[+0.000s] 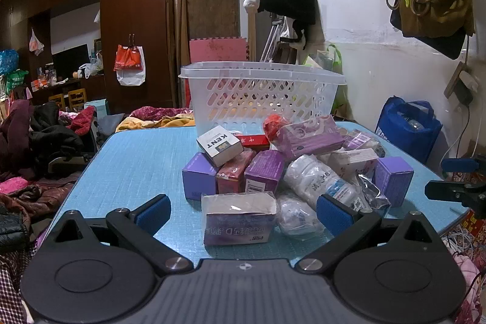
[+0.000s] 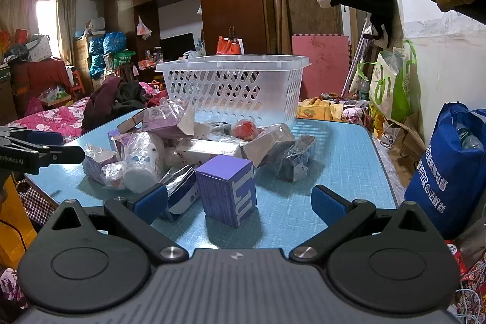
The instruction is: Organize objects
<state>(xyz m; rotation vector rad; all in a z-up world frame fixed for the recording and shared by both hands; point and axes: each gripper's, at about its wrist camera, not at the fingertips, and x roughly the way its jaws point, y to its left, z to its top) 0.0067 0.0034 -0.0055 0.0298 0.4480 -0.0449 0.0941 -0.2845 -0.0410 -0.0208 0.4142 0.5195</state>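
Behind boxes point(image 1: 231, 169), perforated plastic basket point(image 1: 261, 94)

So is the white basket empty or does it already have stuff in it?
Cannot tell for certain. The basket stands upright behind the pile; through its holes nothing clearly shows inside, but its floor is hidden.

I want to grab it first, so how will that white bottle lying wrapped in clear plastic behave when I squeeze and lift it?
The white bottle lies on its side against the boxes, so a nudge may roll it. Its loose, shiny plastic wrap probably makes it slippery between the pads. The rigid-looking body should not flop or crush.
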